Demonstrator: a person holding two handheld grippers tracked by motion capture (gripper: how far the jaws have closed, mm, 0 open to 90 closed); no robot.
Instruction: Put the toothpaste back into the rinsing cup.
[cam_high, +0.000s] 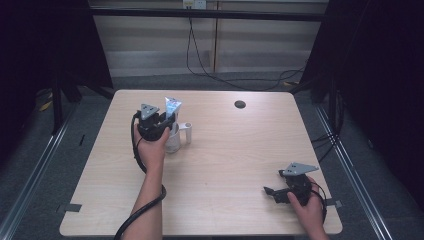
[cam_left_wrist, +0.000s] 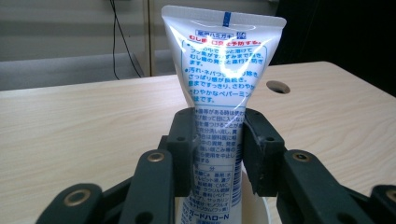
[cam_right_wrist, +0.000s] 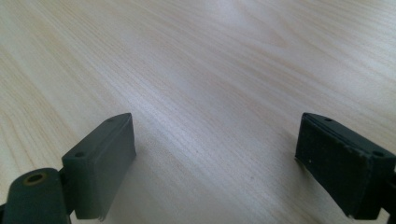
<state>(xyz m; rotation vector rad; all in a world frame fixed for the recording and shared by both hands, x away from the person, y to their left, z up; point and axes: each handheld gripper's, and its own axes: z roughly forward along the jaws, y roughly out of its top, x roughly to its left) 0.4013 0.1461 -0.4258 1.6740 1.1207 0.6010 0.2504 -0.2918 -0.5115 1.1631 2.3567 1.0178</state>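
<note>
Toothpaste tube (cam_left_wrist: 219, 93), white with blue and red print, stands upright in a white cup (cam_high: 173, 140), its flat crimped end at the top. In the high view the cup sits on the pale wooden table (cam_high: 225, 165) toward ten o'clock from the table's middle, and the cup's handle (cam_high: 186, 132) points to three o'clock. The tube's crimped end rises above the cup toward twelve o'clock.

The left gripper (cam_left_wrist: 218, 144) pinches the tube. In the left gripper view both black jaws press flat against the tube's sides, one at nine o'clock of it and one at three o'clock, about halfway down its length. Below the jaws the tube's lower end dips inside the cup's rim (cam_left_wrist: 261, 205). In the high view the person's left hand (cam_high: 151, 147) holds this gripper just at six o'clock of the cup, with a black cable trailing down along the forearm.

The right gripper (cam_right_wrist: 215, 154) is spread wide, holding nothing. In the right gripper view its two jaws stand well apart, with bare wood grain between them. In the high view it rests low over the table near the five o'clock corner, well apart from the cup, held by the person's right hand (cam_high: 310, 207).

A small round dark hole (cam_high: 240, 104) is set in the tabletop near twelve o'clock.
</note>
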